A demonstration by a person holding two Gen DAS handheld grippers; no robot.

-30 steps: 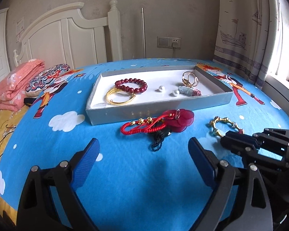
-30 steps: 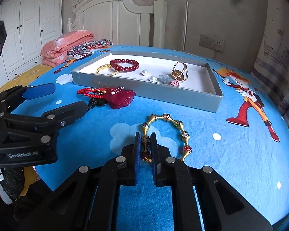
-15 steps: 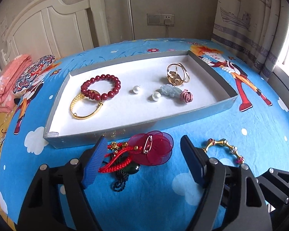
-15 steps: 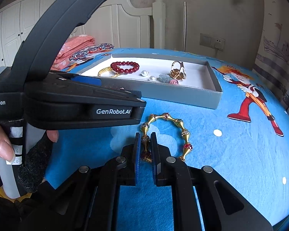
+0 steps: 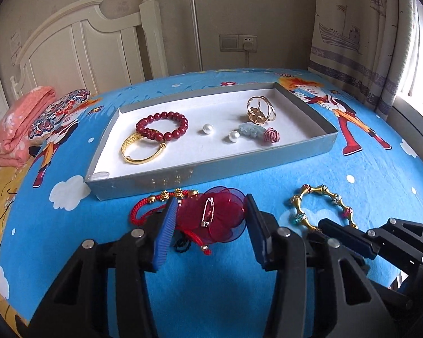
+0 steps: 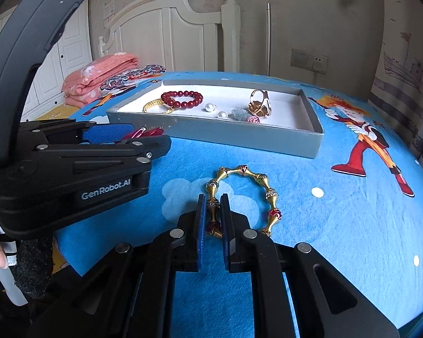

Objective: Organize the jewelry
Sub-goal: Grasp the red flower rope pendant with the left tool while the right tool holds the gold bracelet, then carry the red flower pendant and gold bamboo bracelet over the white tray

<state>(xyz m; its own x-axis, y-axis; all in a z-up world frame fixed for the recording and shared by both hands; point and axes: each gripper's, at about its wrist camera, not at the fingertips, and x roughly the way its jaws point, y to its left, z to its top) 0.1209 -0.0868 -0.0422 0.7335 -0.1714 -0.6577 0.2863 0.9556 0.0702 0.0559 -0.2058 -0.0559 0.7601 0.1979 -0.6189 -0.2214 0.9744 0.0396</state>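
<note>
A red flower brooch with a safety pin [image 5: 211, 218] lies on the blue bedspread on a red cord bracelet [image 5: 146, 208], just in front of the grey tray [image 5: 211, 174]. My left gripper [image 5: 210, 225] is open, its blue pads on either side of the brooch. A gold beaded bracelet [image 6: 248, 194] lies to the right; it also shows in the left wrist view [image 5: 321, 208]. My right gripper [image 6: 213, 219] is shut on its near end. The tray [image 6: 211, 132] holds a red bead bracelet [image 5: 162, 126], a gold bangle [image 5: 142, 150], two pearls [image 5: 207, 128], a gold ring [image 5: 260, 109] and small charms [image 5: 256, 133].
Folded pink bedding [image 5: 17, 124] and a patterned pillow [image 5: 56, 112] lie at the far left by the white headboard [image 5: 93, 45]. A curtain [image 5: 366, 42] hangs at the right. The left gripper's body [image 6: 70, 169] fills the left of the right wrist view.
My left gripper has moved forward and down over the red brooch, and its pads have narrowed around it. My right gripper has stayed shut on the gold bracelet.
</note>
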